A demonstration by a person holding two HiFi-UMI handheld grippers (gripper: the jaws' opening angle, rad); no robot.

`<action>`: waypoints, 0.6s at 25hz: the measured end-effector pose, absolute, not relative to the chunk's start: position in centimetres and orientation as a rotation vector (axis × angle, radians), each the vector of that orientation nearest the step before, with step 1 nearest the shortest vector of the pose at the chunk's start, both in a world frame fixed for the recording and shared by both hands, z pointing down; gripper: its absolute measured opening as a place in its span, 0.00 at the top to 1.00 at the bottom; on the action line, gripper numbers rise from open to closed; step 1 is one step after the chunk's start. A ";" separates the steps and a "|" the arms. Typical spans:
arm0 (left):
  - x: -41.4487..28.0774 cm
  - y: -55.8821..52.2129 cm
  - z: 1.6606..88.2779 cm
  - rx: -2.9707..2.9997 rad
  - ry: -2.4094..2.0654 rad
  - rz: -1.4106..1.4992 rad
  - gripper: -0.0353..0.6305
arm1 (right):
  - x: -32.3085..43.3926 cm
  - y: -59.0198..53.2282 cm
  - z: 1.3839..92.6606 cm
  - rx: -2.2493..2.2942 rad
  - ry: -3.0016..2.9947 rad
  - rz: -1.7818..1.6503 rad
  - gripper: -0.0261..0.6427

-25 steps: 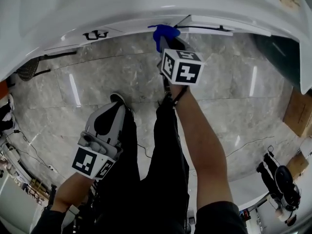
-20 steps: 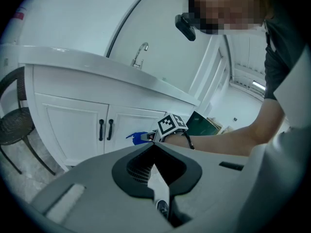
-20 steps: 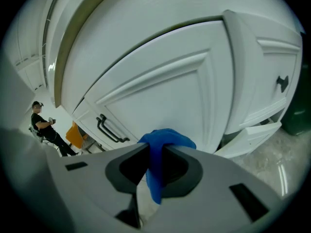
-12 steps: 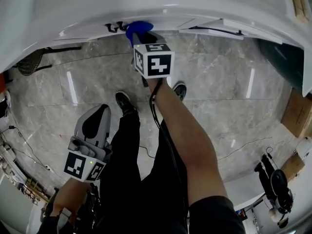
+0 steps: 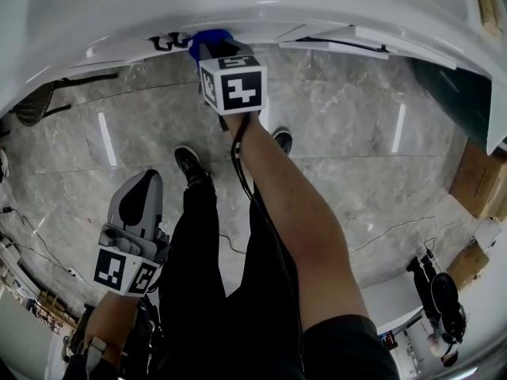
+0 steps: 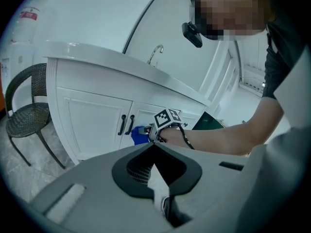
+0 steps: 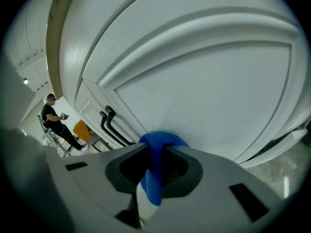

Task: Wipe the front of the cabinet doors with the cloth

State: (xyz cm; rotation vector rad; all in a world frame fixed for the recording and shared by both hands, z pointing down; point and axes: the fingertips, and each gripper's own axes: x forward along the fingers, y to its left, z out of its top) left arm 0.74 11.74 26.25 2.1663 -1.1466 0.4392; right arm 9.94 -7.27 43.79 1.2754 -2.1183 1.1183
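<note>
Here, your right gripper (image 7: 155, 148), fingers clamped on the blue cloth (image 7: 155, 171) against a cabinet door (image 7: 209, 96), 2 black handles (image 7: 112, 125) just beside, left gripper (image 6: 154, 147) fingers closed, empty.

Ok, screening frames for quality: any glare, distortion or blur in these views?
Head view: light streaks glare on the glossy grey marble floor, fisheye curving. Right gripper view: white panelled cabinet door bulges; blue cloth sharp. Left gripper view: dark vignette corners, mosaic patch at top.

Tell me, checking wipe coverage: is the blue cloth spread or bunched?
Bunched: the blue cloth is a wad pinched in the right claw.
</note>
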 end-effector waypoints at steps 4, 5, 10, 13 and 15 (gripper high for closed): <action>4.9 11.2 26.4 2.186 -1.105 0.432 0.95 | 14.3 -7.2 44.1 1.305 -2.095 1.137 0.87; 6.1 11.1 26.4 2.194 -1.091 0.429 0.95 | 15.5 -7.1 44.3 1.309 -2.087 1.134 0.87; 11.7 10.5 26.5 2.241 -1.022 0.427 0.95 | 21.9 -7.0 45.2 1.339 -2.040 1.086 0.88; 14.0 10.3 26.7 2.254 -0.999 0.431 0.95 | 24.7 -6.8 45.4 1.389 -2.024 1.106 0.87; 15.1 10.2 26.9 2.255 -0.992 0.430 0.95 | 26.0 -6.6 45.3 1.406 -2.032 1.123 0.88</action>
